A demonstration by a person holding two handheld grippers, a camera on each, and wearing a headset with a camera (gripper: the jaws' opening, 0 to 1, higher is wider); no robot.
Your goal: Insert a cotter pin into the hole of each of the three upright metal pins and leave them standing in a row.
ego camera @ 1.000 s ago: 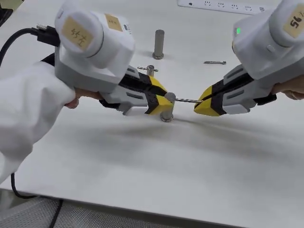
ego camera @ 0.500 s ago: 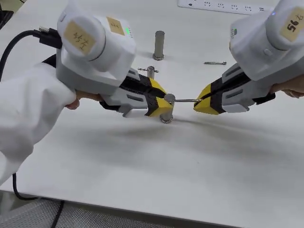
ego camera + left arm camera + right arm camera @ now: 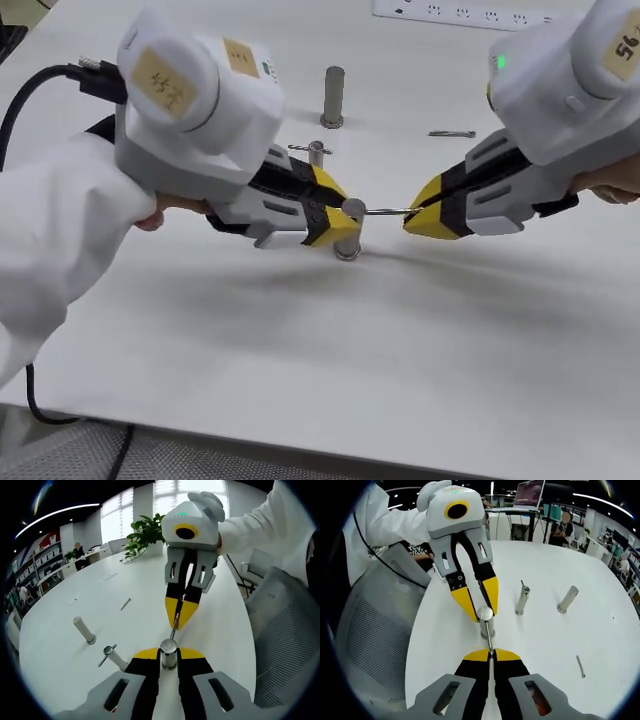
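Note:
My left gripper (image 3: 342,224) is shut on the nearest upright metal pin (image 3: 350,214); in the left gripper view the pin (image 3: 169,653) stands between the yellow jaw tips. My right gripper (image 3: 416,217) is shut on a cotter pin (image 3: 386,211), held level with its tip at the pin's head. In the right gripper view the cotter pin (image 3: 489,636) runs from my right gripper (image 3: 490,654) to the pin (image 3: 486,620). A second pin (image 3: 316,152) stands behind with a cotter pin through it. A third pin (image 3: 333,95) stands bare farther back.
A loose cotter pin (image 3: 452,133) lies on the white table (image 3: 330,340) at the back right. A white power strip (image 3: 470,14) runs along the far edge. A black cable (image 3: 30,85) trails from the left gripper. Chairs and desks stand beyond the table.
The right gripper has edged left with the cotter pin, so the gap between its tips and the held pin is a little shorter. The left gripper holds still.

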